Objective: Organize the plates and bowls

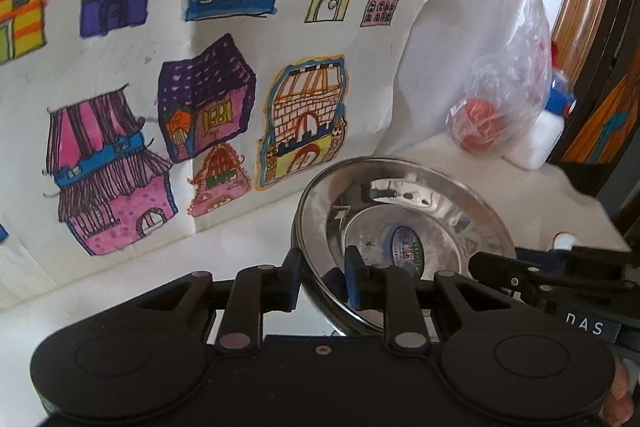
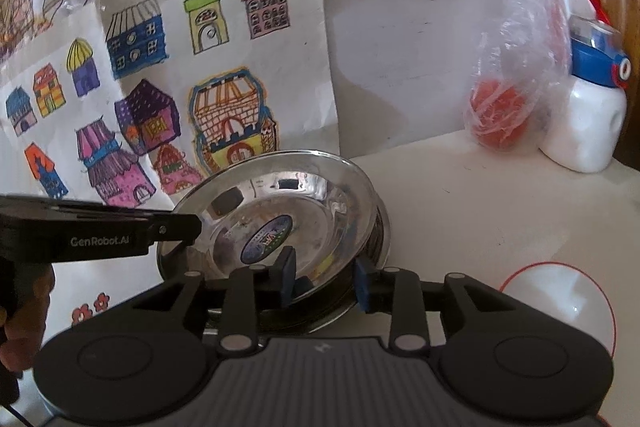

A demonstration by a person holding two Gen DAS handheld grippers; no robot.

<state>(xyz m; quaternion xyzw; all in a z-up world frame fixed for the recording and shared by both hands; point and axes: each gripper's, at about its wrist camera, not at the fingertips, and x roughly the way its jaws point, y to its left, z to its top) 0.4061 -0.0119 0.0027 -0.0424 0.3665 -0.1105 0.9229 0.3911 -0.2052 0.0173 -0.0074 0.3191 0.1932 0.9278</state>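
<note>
A shiny steel plate [image 1: 404,211] with a round sticker in its middle is tilted up over a white table. My left gripper [image 1: 322,277] is shut on the plate's left rim, one blue pad inside and one outside. My right gripper [image 2: 326,277] is shut on the near rim of the same plate [image 2: 280,203]. The plate sits over other steel dishes [image 2: 380,227] stacked beneath it. The left gripper also shows in the right wrist view, at the plate's left edge [image 2: 176,227]. The right gripper's arm shows at the right of the left wrist view [image 1: 552,275].
A child's drawing of houses [image 1: 200,67] leans against the wall behind. A plastic bag with a red fruit [image 2: 500,119] and a white bottle with a blue lid [image 2: 588,115] stand at the back right. A white red-rimmed bowl [image 2: 560,307] lies at the near right.
</note>
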